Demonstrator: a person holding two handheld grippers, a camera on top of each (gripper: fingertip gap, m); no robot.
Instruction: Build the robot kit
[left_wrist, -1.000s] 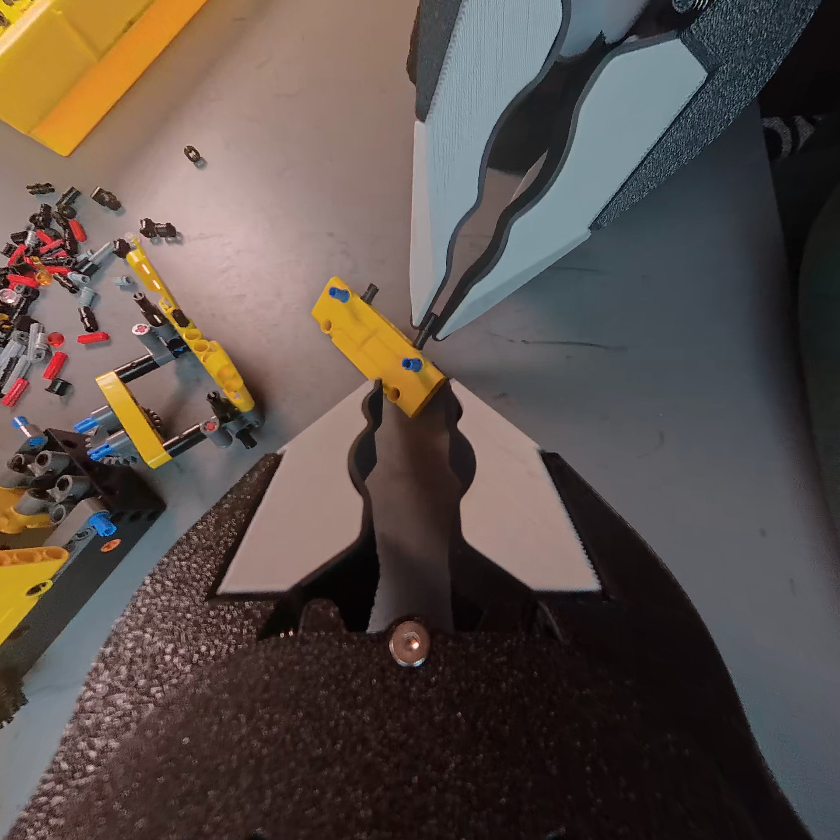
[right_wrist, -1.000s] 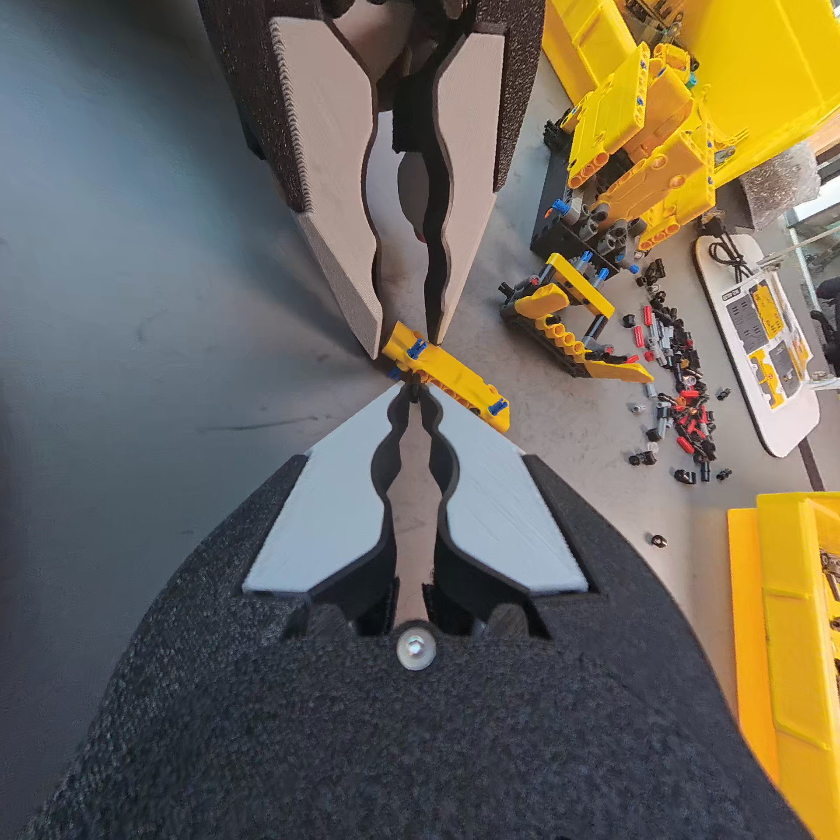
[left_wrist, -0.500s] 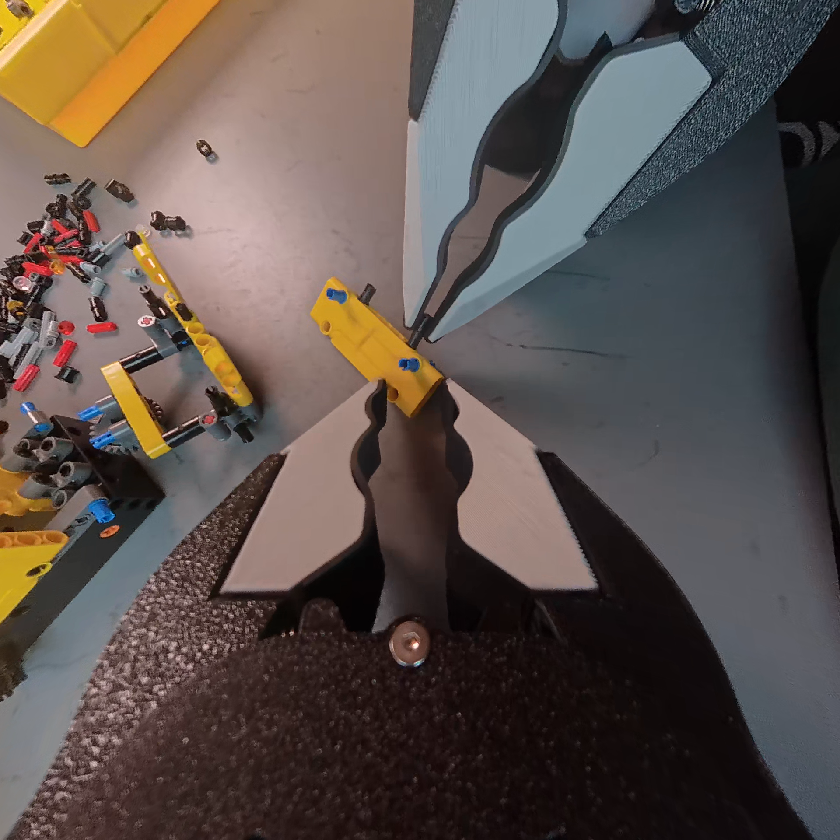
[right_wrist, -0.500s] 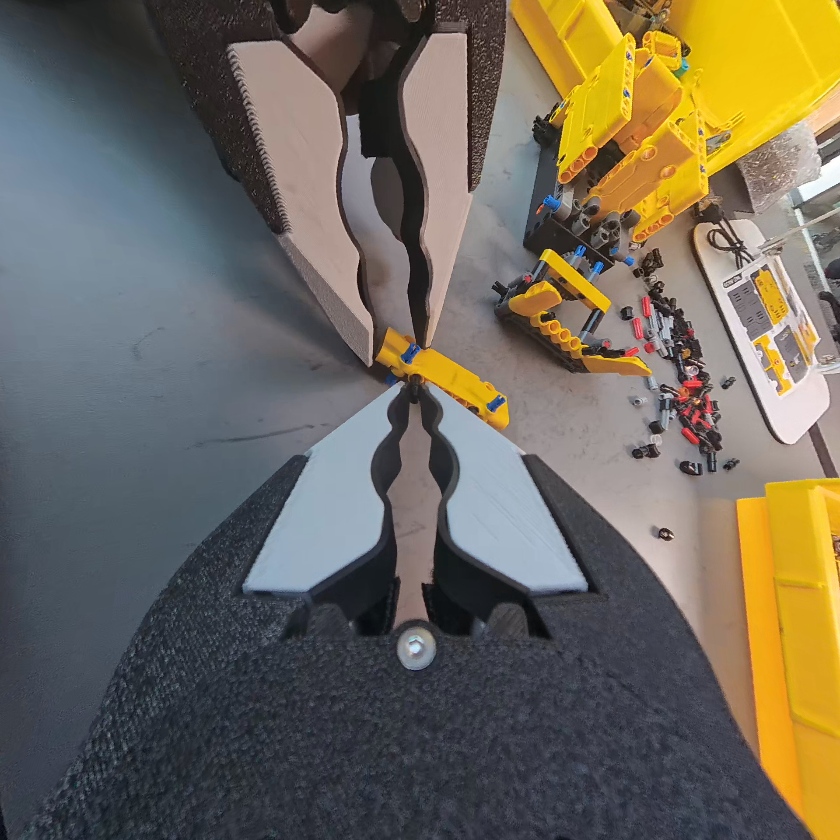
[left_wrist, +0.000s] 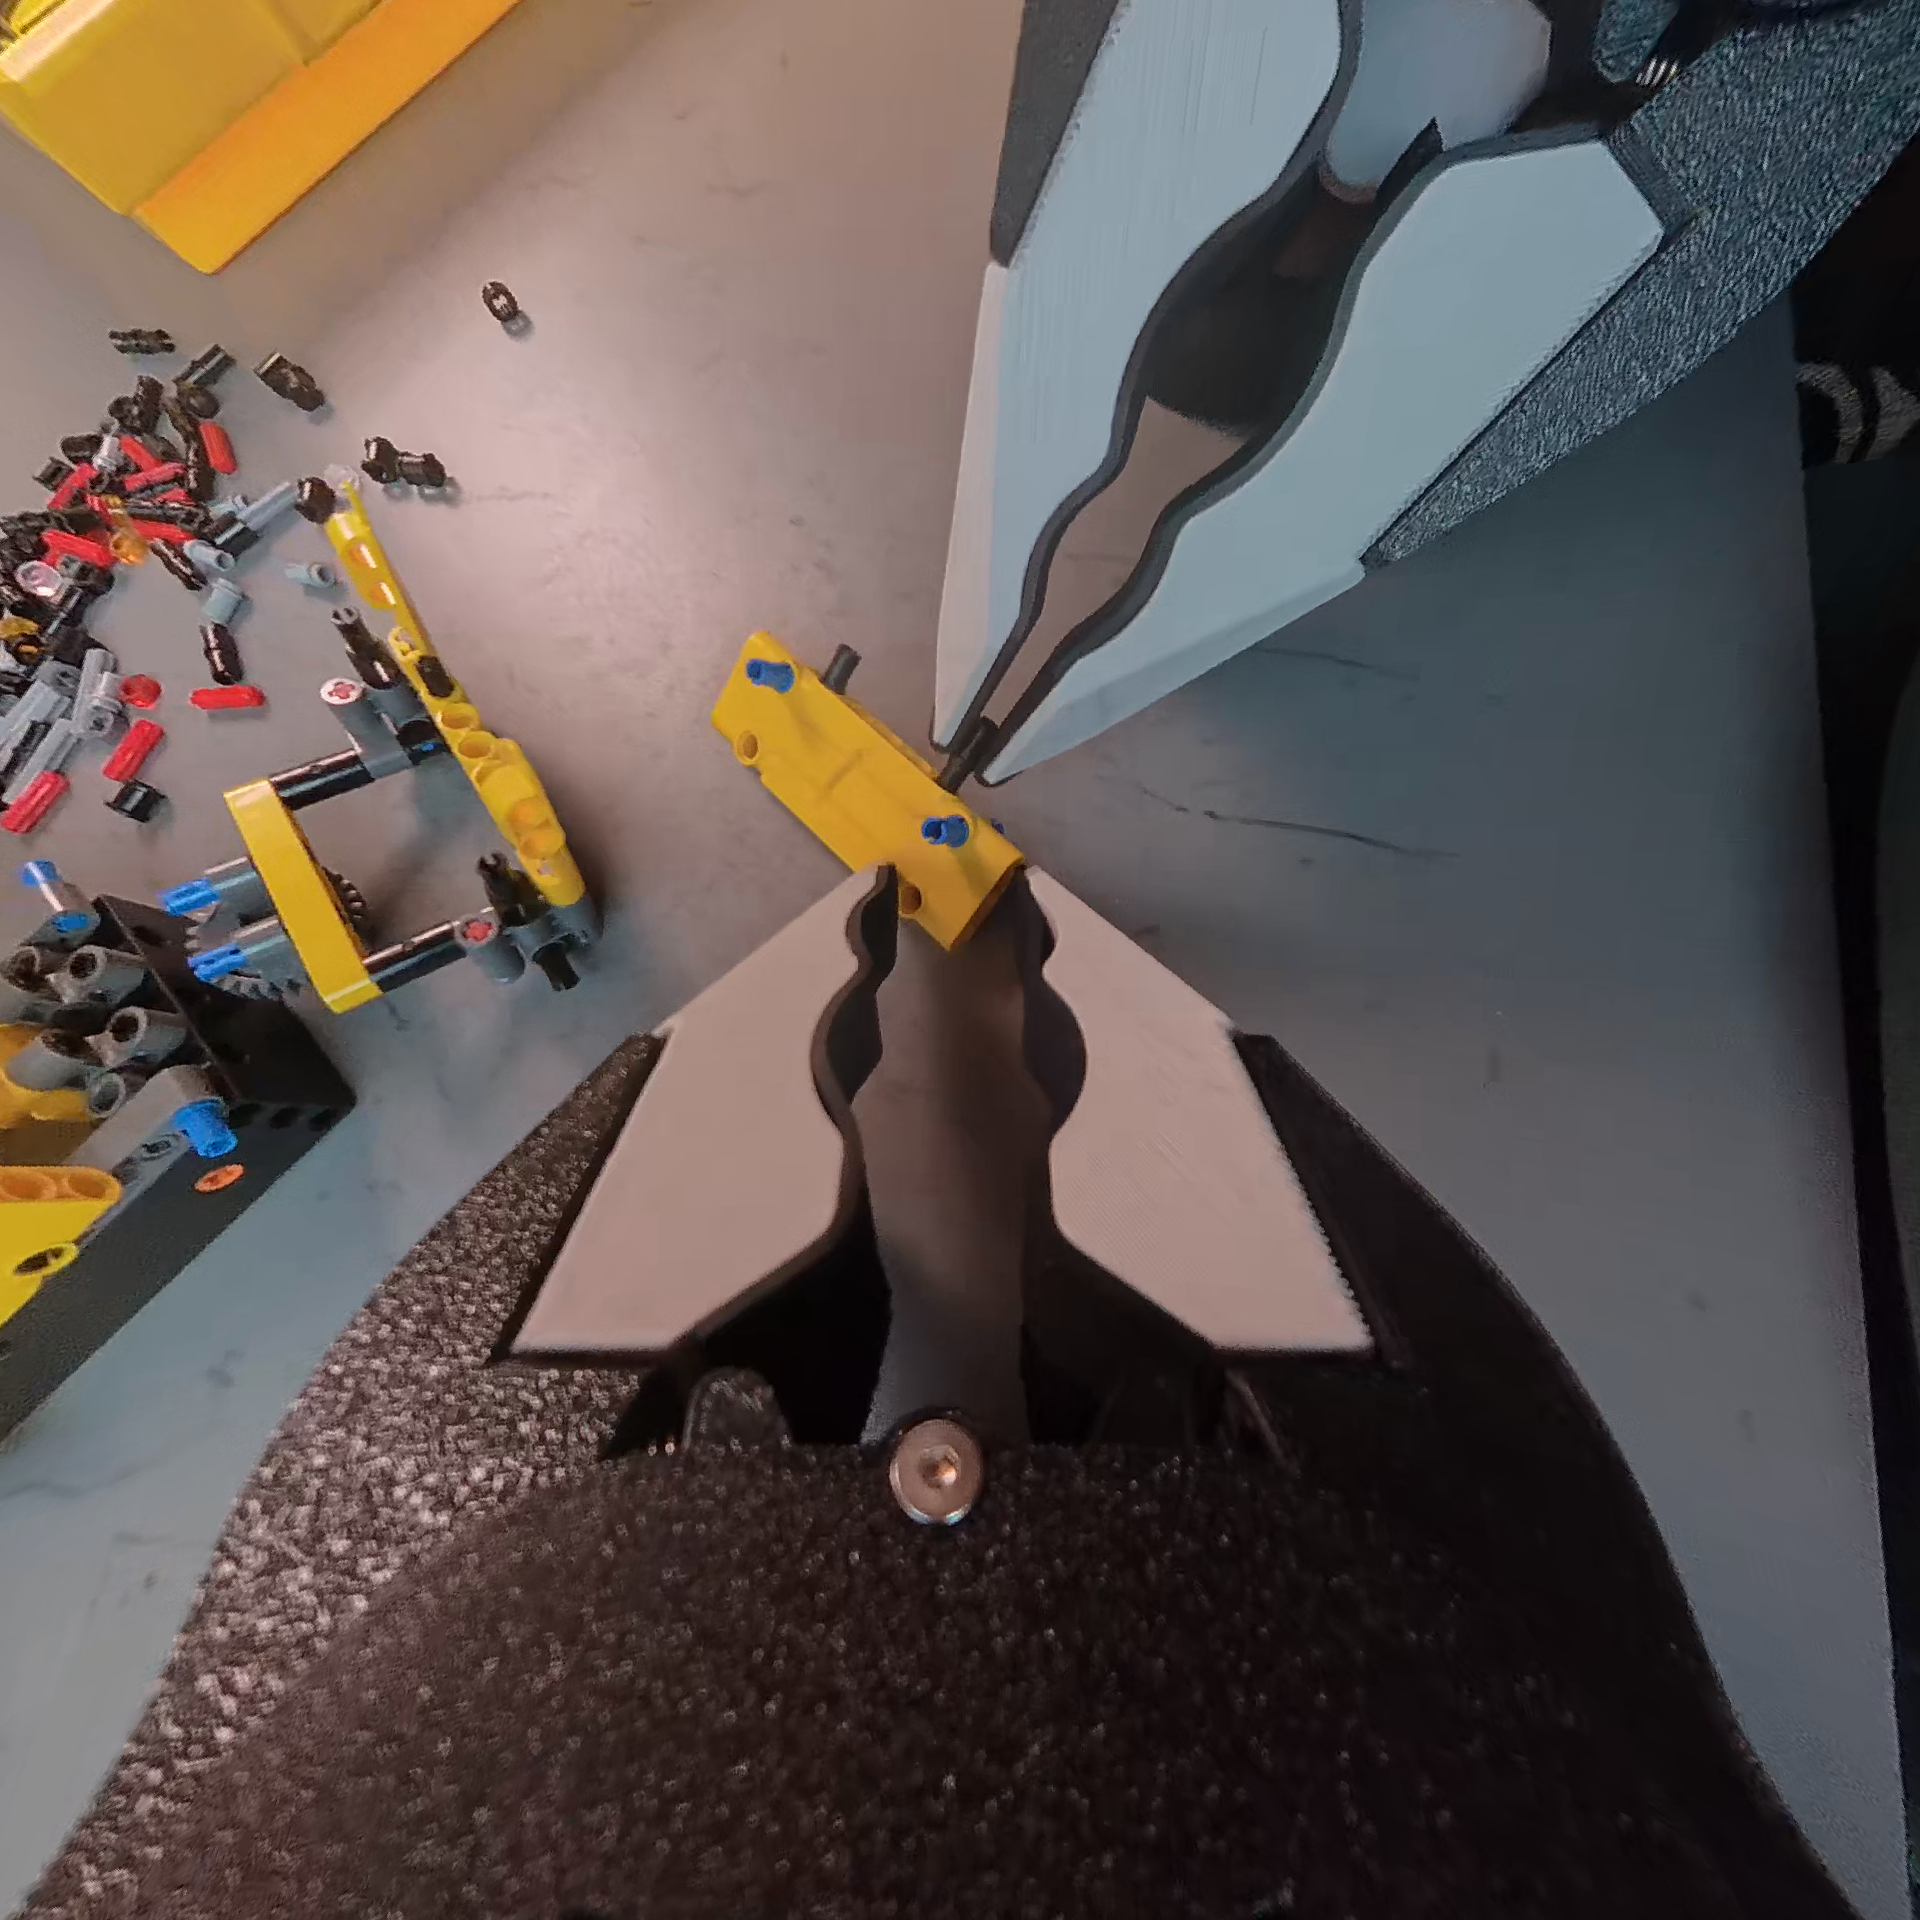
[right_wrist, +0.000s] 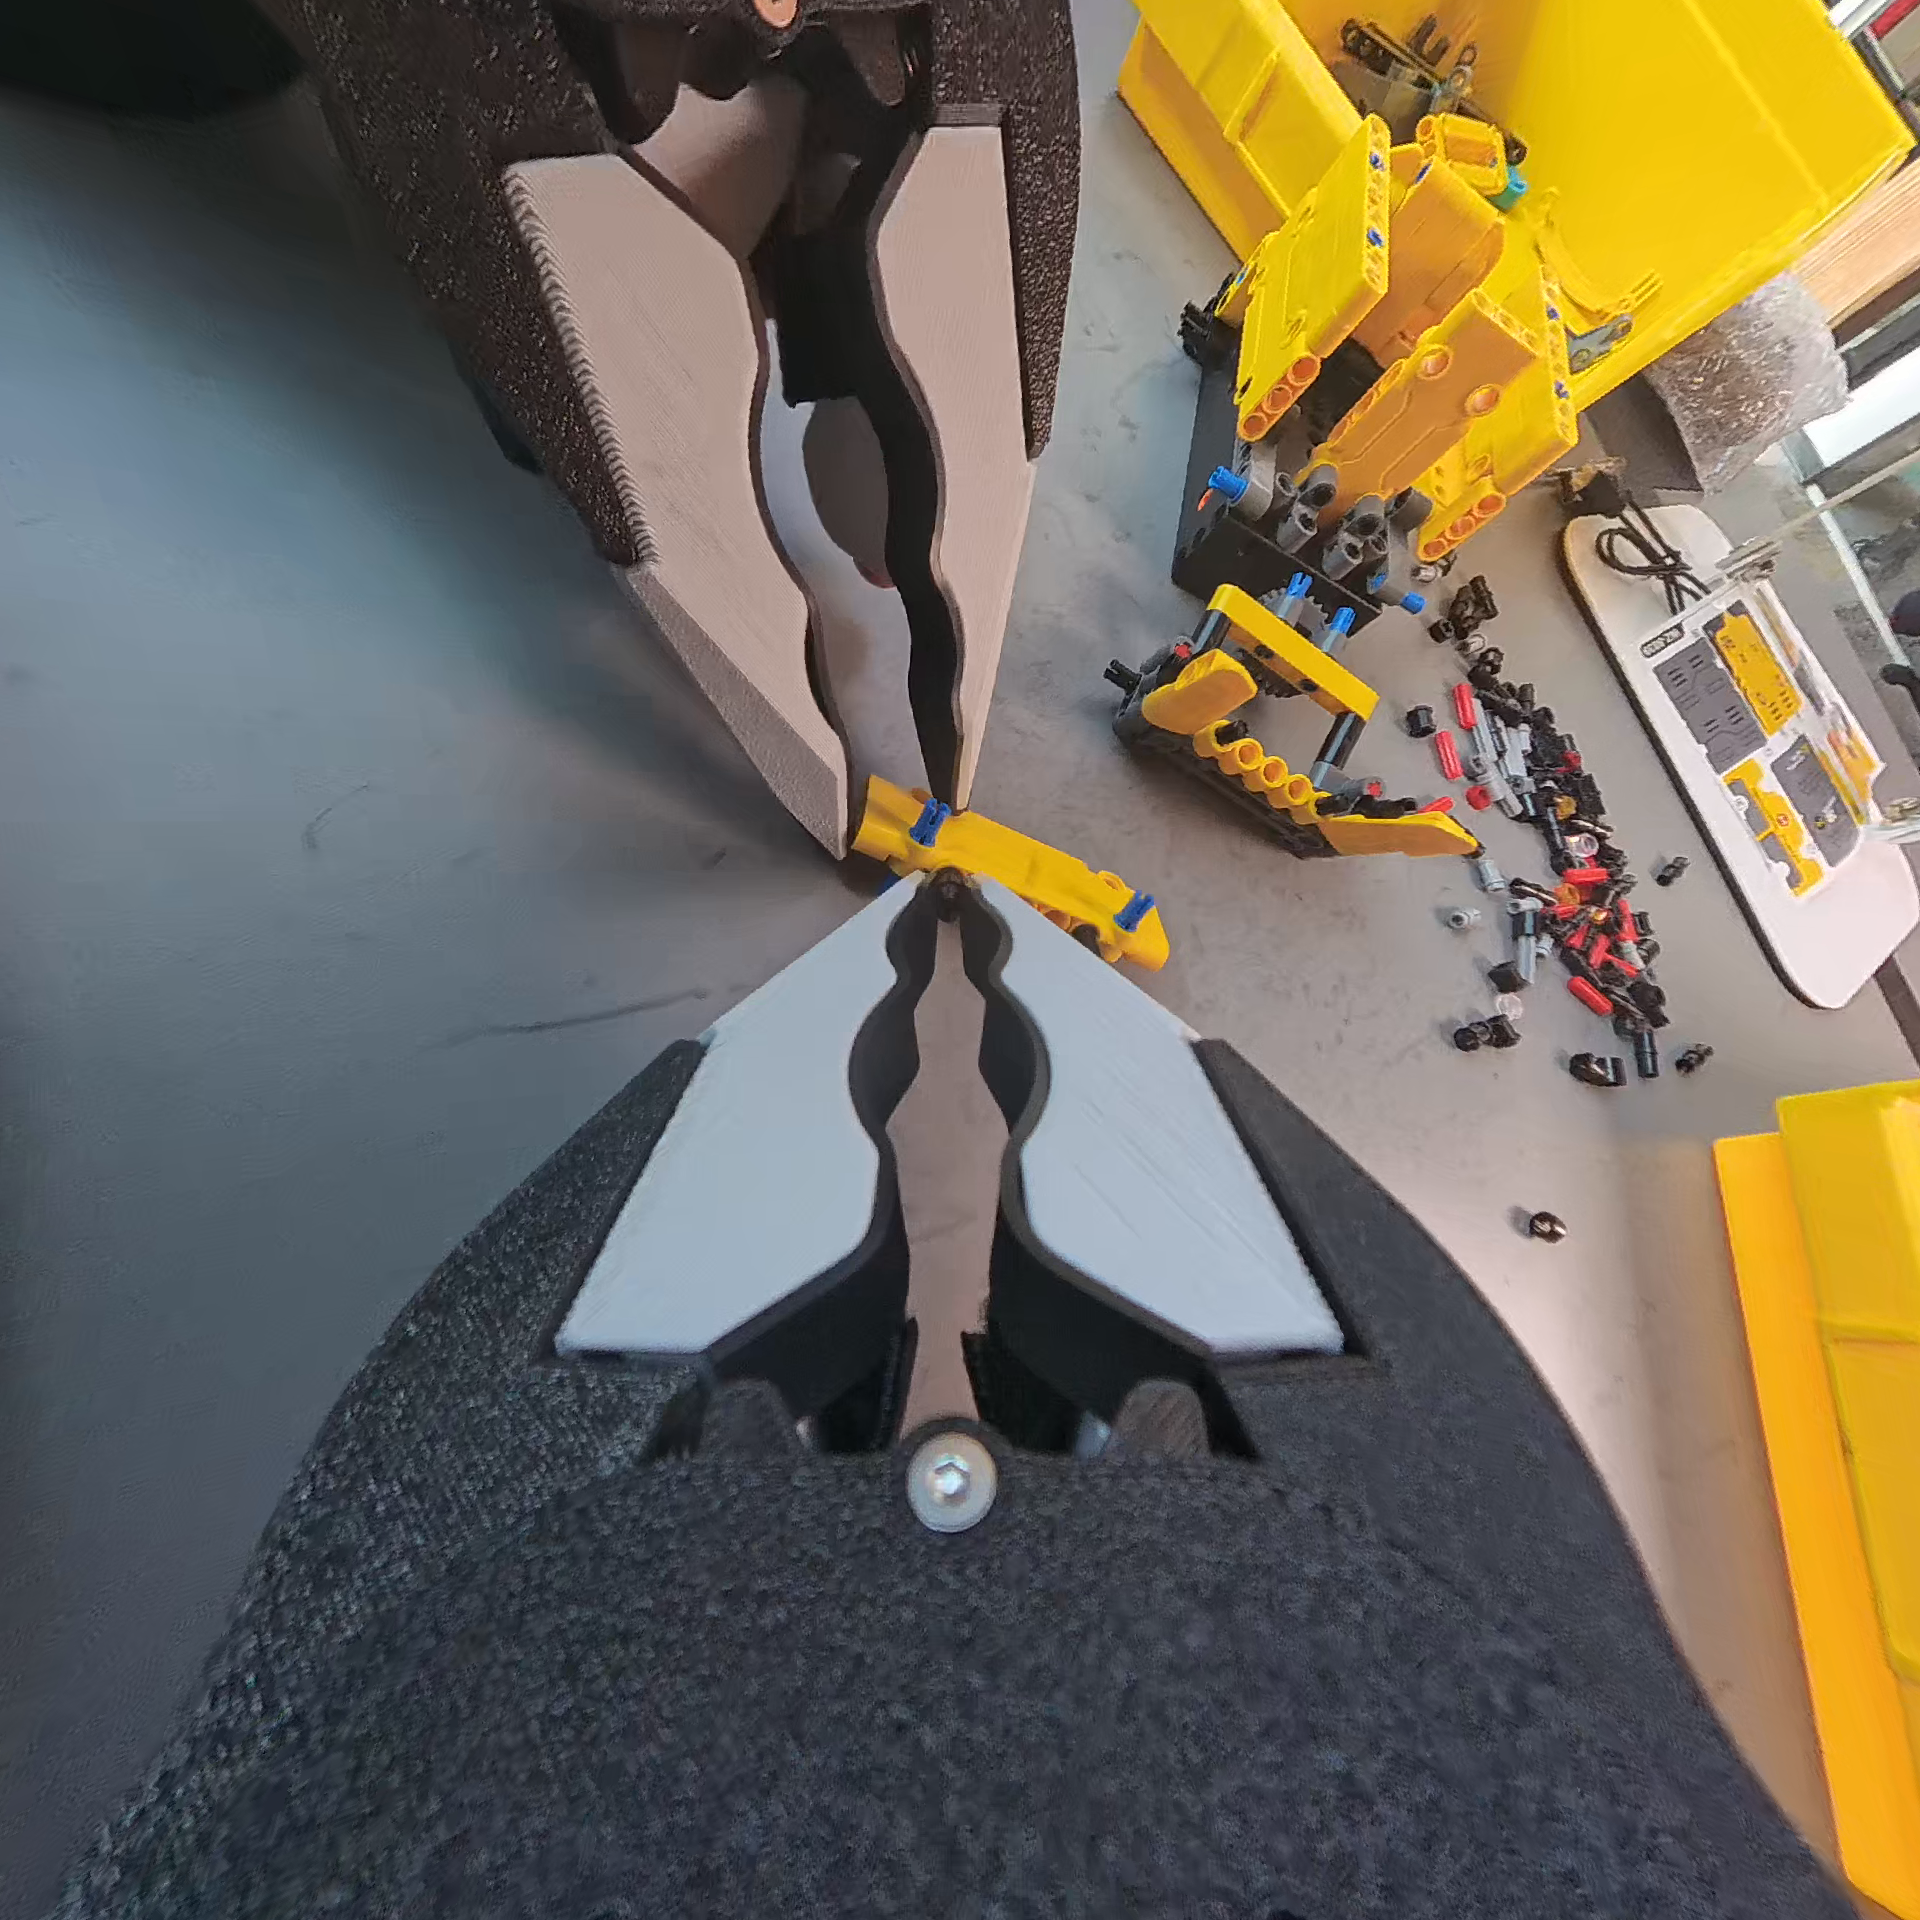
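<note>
A yellow building-toy beam (left_wrist: 862, 784) with blue pins lies just above the grey table, slanting up to the left. My left gripper (left_wrist: 951, 904) is shut on its near end. My right gripper (right_wrist: 943, 894) is shut on a small black pin (left_wrist: 961, 750) and holds it against the beam's far side. In the left wrist view the right gripper (left_wrist: 966, 753) comes down from the top. In the right wrist view the left gripper (right_wrist: 899, 821) comes down from the top onto the beam (right_wrist: 1018, 873). A second black pin (left_wrist: 842, 665) sticks out of the beam farther along.
A half-built yellow and black frame (left_wrist: 405, 821) lies left of the beam. A heap of small red, black and grey pins (left_wrist: 104, 603) lies beyond it. A larger yellow model (right_wrist: 1403, 343), yellow bins (right_wrist: 1662, 135) and a white instruction card (right_wrist: 1745, 748) stand at the right. The grippers are tip to tip, or close to it.
The right gripper has pressed its black pin closer to the beam's side. Both grippers stay shut; the views shifted only slightly.
</note>
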